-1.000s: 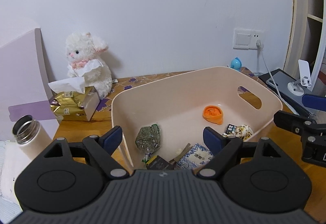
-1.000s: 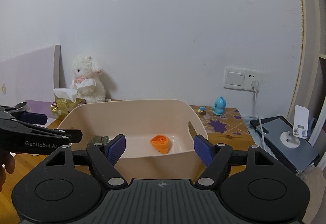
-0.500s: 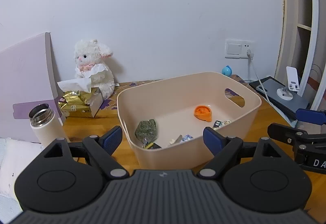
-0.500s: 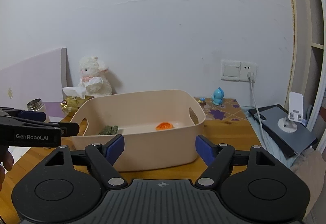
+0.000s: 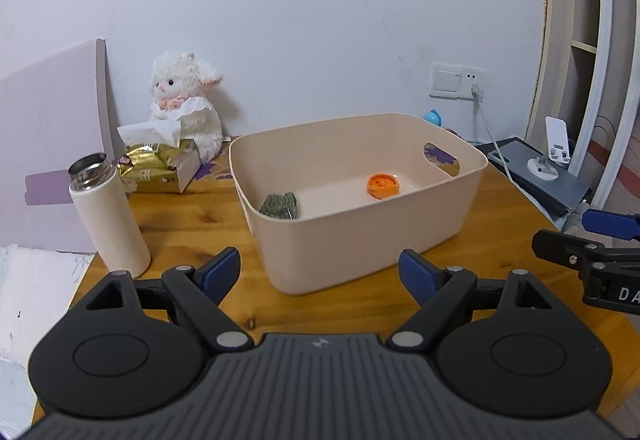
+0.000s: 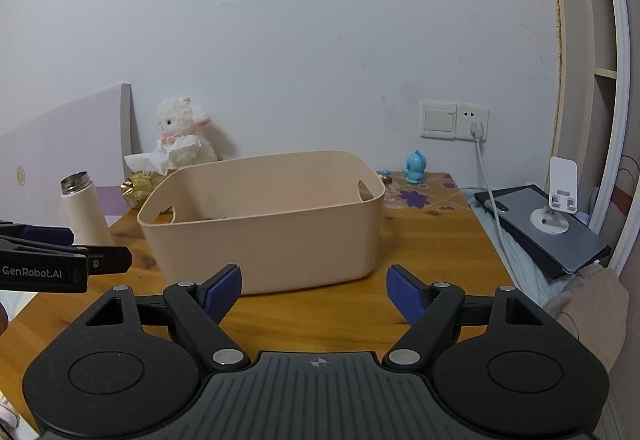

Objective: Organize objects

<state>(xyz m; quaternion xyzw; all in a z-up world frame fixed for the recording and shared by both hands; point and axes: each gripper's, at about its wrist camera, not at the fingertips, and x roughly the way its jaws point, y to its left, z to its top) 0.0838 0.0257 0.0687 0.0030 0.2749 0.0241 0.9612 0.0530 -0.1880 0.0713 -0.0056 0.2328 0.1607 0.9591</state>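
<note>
A beige plastic bin stands on the wooden table; it also shows in the right wrist view. Inside it lie an orange round item and a green packet; other contents are hidden by the near wall. My left gripper is open and empty, in front of the bin. My right gripper is open and empty, also in front of the bin. Each gripper shows at the edge of the other's view.
A white open flask stands left of the bin. A gold tissue box and a white plush lamb sit at the back left. A blue figurine stands at the back right. A dark tablet with a white phone stand lies off the right edge.
Both grippers have pulled back from over the bin toward the near table edge and lowered. Less of the bin's inside shows now. Both stayed open and empty.
</note>
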